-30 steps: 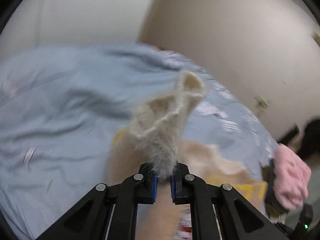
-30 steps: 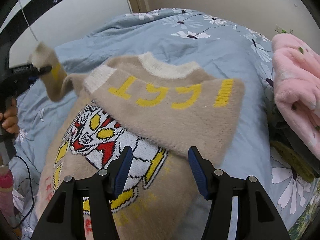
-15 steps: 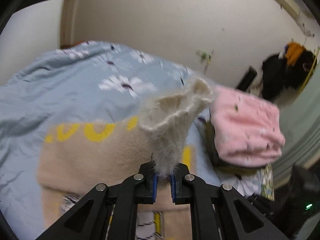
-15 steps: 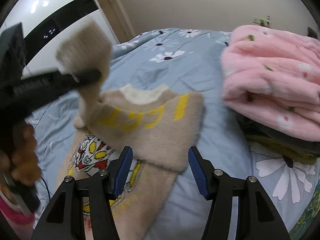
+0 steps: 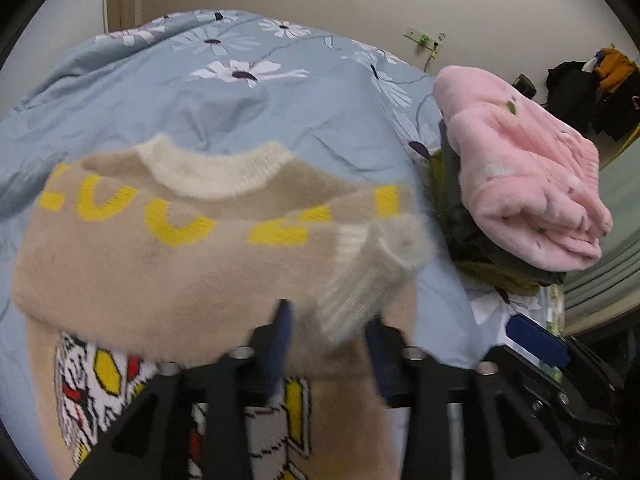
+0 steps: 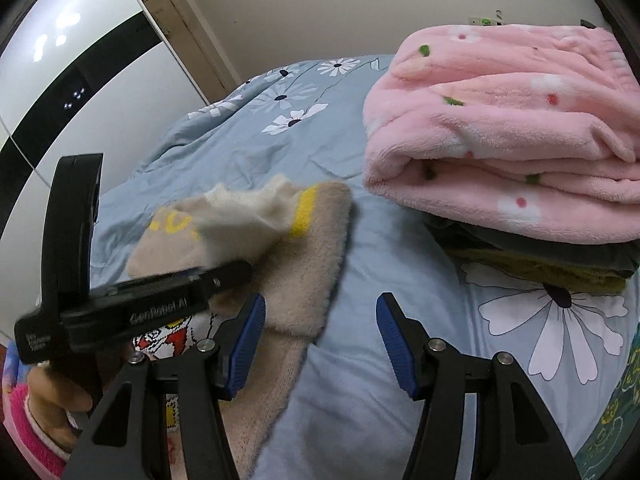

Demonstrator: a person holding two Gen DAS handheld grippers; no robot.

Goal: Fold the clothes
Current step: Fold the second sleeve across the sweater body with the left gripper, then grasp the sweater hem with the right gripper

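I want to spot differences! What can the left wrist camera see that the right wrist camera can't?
Only the left wrist view shows the sweater's cream collar and dark clothes in the far corner. Only the right wrist view shows the white wardrobe and the hand on the left gripper. Both show the beige sweater, pink blanket and flowered bedspread.

The fuzzy beige knitted sweater (image 5: 168, 264) carries a cream-white ribbed collar (image 5: 216, 168), a cream ribbed cuff (image 5: 360, 276) and a row of yellow letters (image 5: 176, 220); lower down, its front shows a cartoon figure (image 5: 104, 384) in white, black, red and yellow. The light blue quilt cover (image 6: 320, 132) is printed with white daisies with dark centres. The folded pink fleece blanket (image 6: 512, 120) is dotted with white flowers, red spots and green leaves. Both grippers are black with blue finger pads (image 6: 248, 340).
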